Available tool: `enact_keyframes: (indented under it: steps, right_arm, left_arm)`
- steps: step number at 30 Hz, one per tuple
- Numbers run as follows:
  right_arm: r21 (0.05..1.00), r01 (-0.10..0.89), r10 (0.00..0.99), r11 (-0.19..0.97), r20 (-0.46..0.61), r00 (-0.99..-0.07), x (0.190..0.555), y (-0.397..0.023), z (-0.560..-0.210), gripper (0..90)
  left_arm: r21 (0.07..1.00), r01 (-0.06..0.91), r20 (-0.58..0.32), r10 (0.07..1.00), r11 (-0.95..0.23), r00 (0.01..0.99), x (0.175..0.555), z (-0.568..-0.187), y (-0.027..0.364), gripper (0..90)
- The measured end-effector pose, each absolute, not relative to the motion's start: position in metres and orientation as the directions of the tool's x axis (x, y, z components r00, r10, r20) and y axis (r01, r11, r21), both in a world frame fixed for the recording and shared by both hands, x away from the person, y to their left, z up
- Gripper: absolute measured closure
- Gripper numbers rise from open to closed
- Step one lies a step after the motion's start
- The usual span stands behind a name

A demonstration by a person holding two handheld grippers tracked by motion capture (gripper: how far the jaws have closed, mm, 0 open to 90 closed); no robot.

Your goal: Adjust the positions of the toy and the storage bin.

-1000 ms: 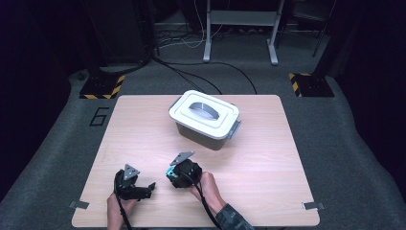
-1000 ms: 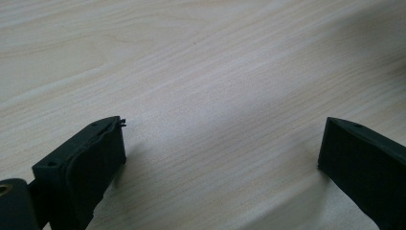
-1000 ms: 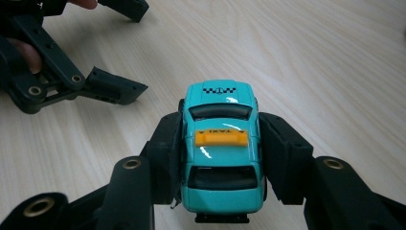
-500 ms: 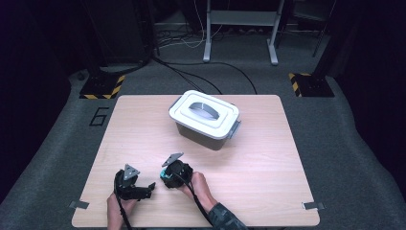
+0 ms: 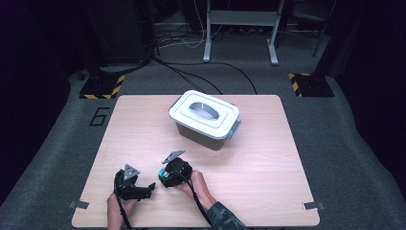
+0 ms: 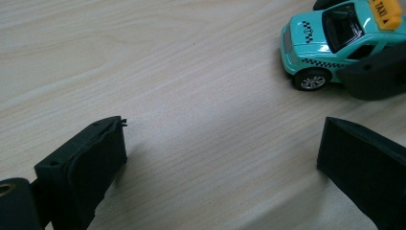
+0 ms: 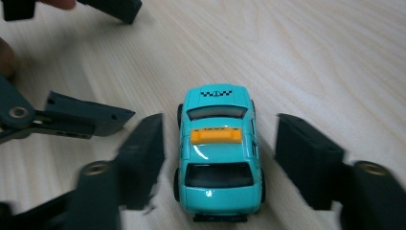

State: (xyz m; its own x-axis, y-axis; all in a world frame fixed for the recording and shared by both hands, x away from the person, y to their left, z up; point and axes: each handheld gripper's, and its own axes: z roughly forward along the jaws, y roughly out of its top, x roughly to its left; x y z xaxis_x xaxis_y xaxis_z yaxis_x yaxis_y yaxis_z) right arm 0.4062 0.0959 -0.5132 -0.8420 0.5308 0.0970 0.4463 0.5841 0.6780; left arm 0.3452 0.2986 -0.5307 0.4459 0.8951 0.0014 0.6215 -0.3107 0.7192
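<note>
the jaws of the right claw have just been opening, and the teal toy taxi is now seen between them with a gap on each side, so it is not pressed any more. the taxi is standing on its four wheels on the desk, near the front edge and a little left of the middle, just beside the left claw. compared with the earlier high view, the right claw has been brought lower and nearer to the left one. from this it is judged that the taxi has just been set down and released. the left claw is held wide apart with nothing in it, its jaws low over the bare wood, with the taxi close in front. the white lidded box is resting at the middle of the back half of the desk, well apart from both claws.
</note>
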Motion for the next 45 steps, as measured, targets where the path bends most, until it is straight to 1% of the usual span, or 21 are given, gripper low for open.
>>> enact_keyframes:
  steps: [1,2,3,4,8,10,11,14,15,16,21,22,23,37,42,44,45]
  right_arm:
    - [0.678,0.446,0.531,0.584,0.097,-0.842,0.406,0.096,-0.513,30.0]
    - [0.700,0.444,0.533,0.560,0.106,-0.839,0.404,0.091,-0.507,20.9]
    - [0.710,0.438,0.535,0.552,0.101,-0.839,0.402,0.088,-0.503,17.9]
    - [0.710,0.438,0.535,0.552,0.101,-0.839,0.402,0.088,-0.503,17.9]
    - [0.713,0.454,0.540,0.534,0.126,-0.832,0.398,0.067,-0.492,9.8]
    - [0.717,0.456,0.543,0.527,0.129,-0.830,0.398,0.064,-0.491,9.0]
    - [0.714,0.462,0.549,0.527,0.128,-0.826,0.396,0.053,-0.486,7.4]
    - [0.713,0.465,0.557,0.524,0.126,-0.821,0.395,0.046,-0.483,6.4]
    - [0.709,0.471,0.568,0.524,0.121,-0.814,0.394,0.035,-0.480,5.9]
    - [0.713,0.459,0.566,0.529,0.107,-0.818,0.394,0.030,-0.480,5.7]
    - [0.711,0.469,0.586,0.524,0.098,-0.804,0.393,0.010,-0.477,5.5]
    - [0.710,0.476,0.598,0.519,0.096,-0.795,0.393,-0.001,-0.475,5.5]
    - [0.710,0.476,0.598,0.519,0.096,-0.795,0.393,-0.001,-0.475,5.5]
    - [0.713,0.556,0.721,0.426,0.104,-0.685,0.391,-0.082,-0.466,6.8]
    - [0.716,0.568,0.753,0.405,0.092,-0.651,0.391,-0.104,-0.462,6.7]
    - [0.714,0.574,0.758,0.401,0.092,-0.645,0.391,-0.107,-0.461,6.7]
    - [0.719,0.578,0.773,0.386,0.090,-0.628,0.391,-0.114,-0.458,6.7]
  left_arm:
    - [0.719,0.622,0.001,0.895,-0.311,0.446,0.345,-0.531,0.299,2.5]
    - [0.719,0.622,0.001,0.895,-0.310,0.445,0.345,-0.531,0.299,2.6]
    - [0.719,0.622,0.001,0.895,-0.310,0.445,0.345,-0.531,0.299,2.6]
    - [0.719,0.622,0.001,0.896,-0.310,0.445,0.345,-0.531,0.298,2.6]
    - [0.719,0.622,0.001,0.895,-0.310,0.446,0.345,-0.531,0.299,2.6]
    - [0.719,0.621,0.001,0.895,-0.311,0.446,0.345,-0.531,0.299,2.6]
    - [0.719,0.621,0.002,0.895,-0.312,0.446,0.345,-0.531,0.299,2.7]
    - [0.719,0.621,0.002,0.895,-0.311,0.446,0.345,-0.531,0.299,2.7]
    - [0.720,0.621,0.002,0.895,-0.311,0.446,0.345,-0.531,0.298,2.7]
    - [0.720,0.621,0.002,0.895,-0.311,0.446,0.345,-0.531,0.298,2.7]
    - [0.720,0.621,0.001,0.895,-0.311,0.447,0.345,-0.531,0.299,2.7]
    - [0.720,0.621,0.001,0.895,-0.310,0.446,0.345,-0.531,0.299,2.7]
    - [0.720,0.621,0.001,0.895,-0.310,0.446,0.345,-0.531,0.299,2.7]
    - [0.720,0.621,0.001,0.895,-0.311,0.447,0.345,-0.531,0.299,2.7]
    - [0.723,0.620,-0.002,0.895,-0.307,0.445,0.346,-0.531,0.298,2.7]
    - [0.723,0.620,-0.004,0.895,-0.306,0.446,0.346,-0.531,0.298,2.7]
    - [0.723,0.620,-0.005,0.895,-0.305,0.446,0.346,-0.531,0.298,2.7]
